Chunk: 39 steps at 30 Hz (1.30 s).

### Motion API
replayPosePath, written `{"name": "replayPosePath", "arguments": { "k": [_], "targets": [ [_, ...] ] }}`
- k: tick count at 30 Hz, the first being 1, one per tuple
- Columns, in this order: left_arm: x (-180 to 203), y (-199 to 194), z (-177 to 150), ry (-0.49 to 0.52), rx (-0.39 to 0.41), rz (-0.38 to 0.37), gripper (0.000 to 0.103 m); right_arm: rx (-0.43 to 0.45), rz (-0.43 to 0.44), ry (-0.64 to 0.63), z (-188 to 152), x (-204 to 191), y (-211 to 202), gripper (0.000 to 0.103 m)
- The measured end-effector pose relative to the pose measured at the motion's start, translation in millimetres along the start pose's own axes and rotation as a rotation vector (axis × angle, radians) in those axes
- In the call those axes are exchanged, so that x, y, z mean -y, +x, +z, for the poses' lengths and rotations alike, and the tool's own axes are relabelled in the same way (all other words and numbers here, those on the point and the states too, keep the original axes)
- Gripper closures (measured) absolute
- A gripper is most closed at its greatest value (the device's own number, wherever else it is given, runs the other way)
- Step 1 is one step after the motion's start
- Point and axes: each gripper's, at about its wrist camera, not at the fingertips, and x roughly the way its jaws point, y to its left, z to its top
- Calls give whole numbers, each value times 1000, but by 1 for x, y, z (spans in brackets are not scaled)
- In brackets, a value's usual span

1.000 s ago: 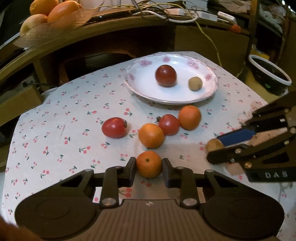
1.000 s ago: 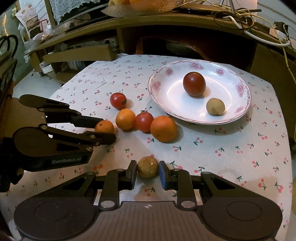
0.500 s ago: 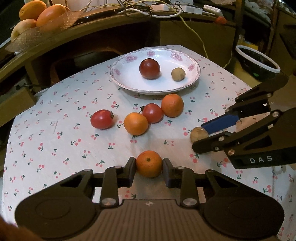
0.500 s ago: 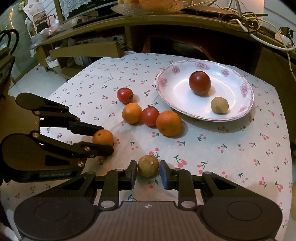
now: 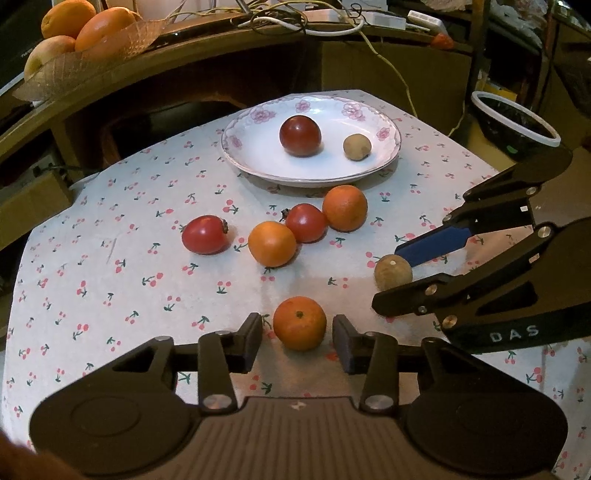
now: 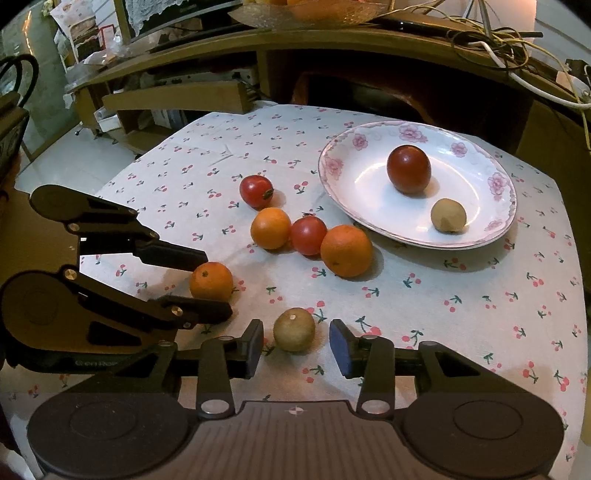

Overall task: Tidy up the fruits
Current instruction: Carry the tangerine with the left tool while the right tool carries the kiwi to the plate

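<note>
My left gripper (image 5: 297,336) is open around a small orange tangerine (image 5: 299,323) resting on the cherry-print tablecloth, with gaps on both sides. My right gripper (image 6: 296,345) is open around a small tan round fruit (image 6: 294,329) on the cloth. A white floral plate (image 5: 258,162) at the back holds a dark red tomato (image 5: 300,135) and another tan fruit (image 5: 357,147). Between plate and grippers lie two red tomatoes (image 5: 205,235) (image 5: 306,222) and two oranges (image 5: 272,243) (image 5: 345,208).
A wooden shelf behind the table carries a glass bowl of oranges (image 5: 85,33) and tangled cables (image 5: 295,18). A dark bin with a white rim (image 5: 515,118) stands at the right. The table edge drops off at left and right.
Both grippers have opened: each was shut on its fruit and now stands apart from it. Both fruits now rest on the cloth, nearer me than the plate.
</note>
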Motion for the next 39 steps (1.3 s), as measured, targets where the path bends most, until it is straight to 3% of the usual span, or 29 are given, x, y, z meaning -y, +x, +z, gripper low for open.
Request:
{"name": "replayPosePath", "arguments": {
  "k": [3, 5, 16, 39],
  "targets": [
    [0, 0, 1, -10, -9, -12, 64, -10, -8, -13, 1, -4, 1, 67],
    [1, -1, 2, -9, -10, -6, 67, -17, -12, -4, 3, -4, 2, 78],
    [1, -6, 12, -20, 9, -7, 68, -23, 0, 39, 4, -1, -2, 78],
    [-2, 6, 79, -45, 108, 26, 68, 100, -66, 164, 38, 44, -19, 78]
  ]
}}
